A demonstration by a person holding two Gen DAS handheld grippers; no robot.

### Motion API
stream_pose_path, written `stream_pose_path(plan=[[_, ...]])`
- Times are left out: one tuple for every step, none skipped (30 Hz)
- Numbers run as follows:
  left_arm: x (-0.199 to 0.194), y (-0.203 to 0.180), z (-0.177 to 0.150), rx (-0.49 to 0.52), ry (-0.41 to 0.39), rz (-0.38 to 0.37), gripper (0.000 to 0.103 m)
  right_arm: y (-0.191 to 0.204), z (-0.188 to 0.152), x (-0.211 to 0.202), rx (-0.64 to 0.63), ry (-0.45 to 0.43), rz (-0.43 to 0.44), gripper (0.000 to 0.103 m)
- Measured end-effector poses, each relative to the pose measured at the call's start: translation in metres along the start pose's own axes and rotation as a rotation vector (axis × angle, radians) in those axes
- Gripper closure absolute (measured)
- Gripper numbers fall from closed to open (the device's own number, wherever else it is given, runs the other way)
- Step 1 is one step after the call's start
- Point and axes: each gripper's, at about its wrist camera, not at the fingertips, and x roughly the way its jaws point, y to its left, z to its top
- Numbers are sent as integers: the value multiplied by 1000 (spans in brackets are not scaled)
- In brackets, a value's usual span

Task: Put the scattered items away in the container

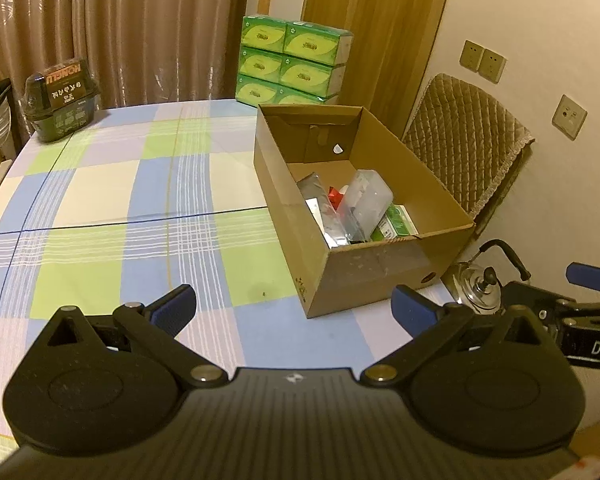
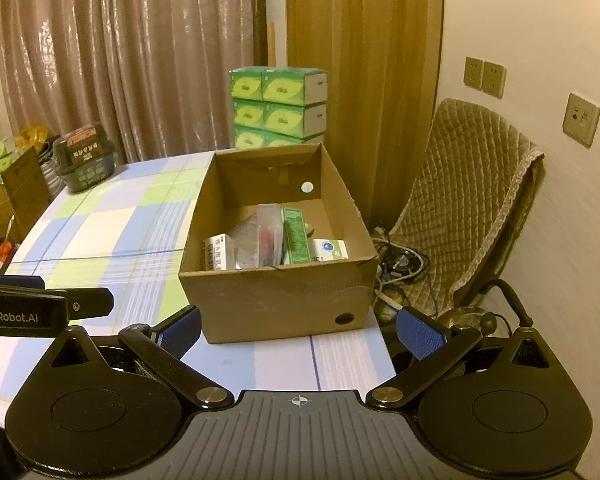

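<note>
An open cardboard box (image 1: 372, 276) stands on the right part of the checked tablecloth (image 1: 112, 216); it also shows in the right wrist view (image 2: 276, 300). Inside lie several items: a clear plastic case (image 1: 366, 196), a silver packet (image 1: 320, 208), green cartons (image 2: 296, 236) and a white carton (image 2: 218, 252). My left gripper (image 1: 294, 310) is open and empty, near the table's front, left of the box. My right gripper (image 2: 298, 330) is open and empty, just in front of the box. Each gripper shows at the edge of the other's view.
A dark green container (image 1: 62, 100) sits at the table's far left corner. Stacked green tissue packs (image 1: 292, 64) stand behind the table. A quilted chair (image 1: 464, 148) is right of the box, a metal kettle (image 1: 480, 284) below it. Cables (image 2: 400, 264) lie on the floor.
</note>
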Motion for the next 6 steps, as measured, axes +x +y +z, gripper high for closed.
stream_pose_path(plan=[[0, 0, 0, 2, 0, -1, 1, 0, 0, 0, 1, 0, 0, 2], [1, -1, -1, 7, -1, 1, 1, 0, 0, 0, 1, 0, 1, 2], [1, -2, -1, 11, -1, 4, 1, 0, -1, 0, 2, 0, 1, 2], [1, -2, -1, 11, 1, 4, 1, 1, -1, 0, 1, -1, 0, 2], [2, -2, -2, 8, 3, 2, 1, 1, -1, 0, 1, -1, -1, 2], [2, -1, -3, 4, 2, -3, 1, 1, -2, 0, 1, -1, -1, 2]])
